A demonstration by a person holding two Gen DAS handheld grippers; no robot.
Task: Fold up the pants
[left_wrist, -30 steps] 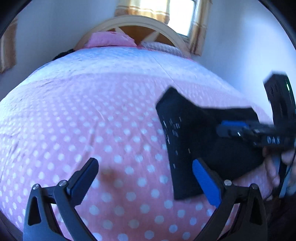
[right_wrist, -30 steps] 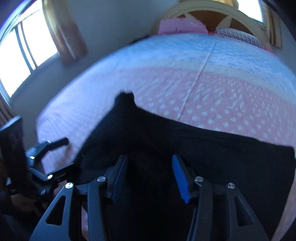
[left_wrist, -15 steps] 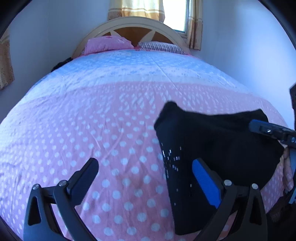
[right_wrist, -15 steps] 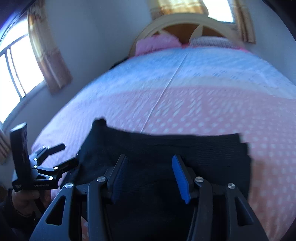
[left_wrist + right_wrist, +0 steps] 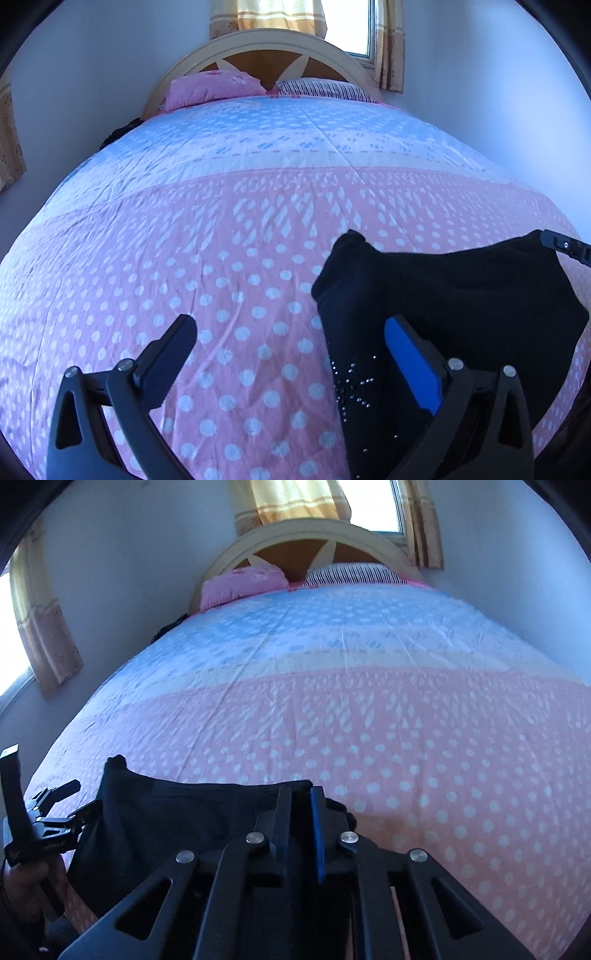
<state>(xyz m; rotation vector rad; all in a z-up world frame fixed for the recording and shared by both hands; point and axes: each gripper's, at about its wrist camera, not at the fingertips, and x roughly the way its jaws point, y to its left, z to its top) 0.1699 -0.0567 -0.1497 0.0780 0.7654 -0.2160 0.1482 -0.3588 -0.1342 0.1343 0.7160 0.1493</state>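
**Right tool pinched the pants; left tool stood open**

Left wrist view: my left tool (image 5: 286, 345) stood wide open over the bed (image 5: 221, 229), holding nothing. A second earlier the right tool (image 5: 565, 245) had reached across the pants (image 5: 443, 291) in this view; now only its tip showed at the right edge, at the cloth's far corner. The pants lay as a dark folded bundle near the foot of the bed, partly under my right finger (image 5: 410, 356), with small studs on the near panel. I judged the garment already folded at least once, and the next fold waiting on a left grip.

Right wrist view: my right tool (image 5: 297, 805) had gone from spread half a second earlier to fingers nearly together, and it looked pinched on the pants' (image 5: 177, 812) far edge. That suggested a corner was secured for lifting. The left tool (image 5: 74, 801) sat open just beside the cloth's left edge, a hand (image 5: 26, 882) below it.

Around: pillows (image 5: 243, 585) and headboard (image 5: 314, 535) far off, nothing blocking the fold path.
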